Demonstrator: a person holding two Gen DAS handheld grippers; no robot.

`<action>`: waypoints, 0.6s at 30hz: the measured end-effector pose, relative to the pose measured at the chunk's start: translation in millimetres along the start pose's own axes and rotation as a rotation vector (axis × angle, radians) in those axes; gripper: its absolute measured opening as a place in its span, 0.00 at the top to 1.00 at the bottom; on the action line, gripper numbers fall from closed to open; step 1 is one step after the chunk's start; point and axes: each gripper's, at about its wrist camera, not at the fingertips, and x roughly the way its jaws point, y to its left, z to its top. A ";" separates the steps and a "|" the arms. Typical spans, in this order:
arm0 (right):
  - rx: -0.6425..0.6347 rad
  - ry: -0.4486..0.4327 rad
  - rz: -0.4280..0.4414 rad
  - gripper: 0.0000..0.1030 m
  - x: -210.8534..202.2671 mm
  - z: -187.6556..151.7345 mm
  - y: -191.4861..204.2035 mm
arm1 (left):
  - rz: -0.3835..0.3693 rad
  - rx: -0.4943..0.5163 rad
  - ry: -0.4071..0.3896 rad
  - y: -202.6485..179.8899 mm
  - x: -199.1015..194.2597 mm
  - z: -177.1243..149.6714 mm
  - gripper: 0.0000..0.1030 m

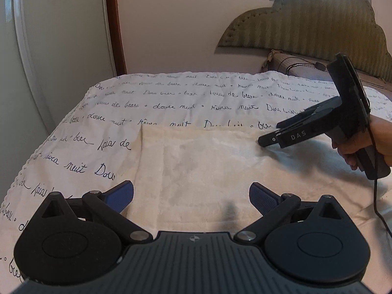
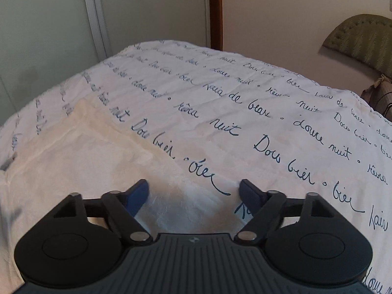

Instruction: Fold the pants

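Observation:
Cream-white pants (image 1: 208, 161) lie flat on the bed, folded into a rectangle with a straight left edge and far edge. They also show in the right wrist view (image 2: 80, 152). My left gripper (image 1: 191, 197) is open and empty, just above the near part of the pants. My right gripper (image 2: 193, 193) is open and empty, low over the pants' far edge. In the left wrist view the right gripper (image 1: 265, 140) is held by a hand at the right, its tips touching or just above the cloth.
The bedspread (image 1: 152, 103) is white with blue handwritten words. A green padded headboard (image 1: 318, 24) and a bolster pillow (image 1: 291, 63) stand at the far right. A wardrobe door (image 1: 56, 49) is at the left. A black cable (image 1: 376, 196) hangs from the right gripper.

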 end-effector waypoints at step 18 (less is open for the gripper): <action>-0.818 -0.244 -0.277 0.97 -82.6 -84.7 143.3 | -0.354 -0.639 0.094 65.0 42.0 36.3 0.01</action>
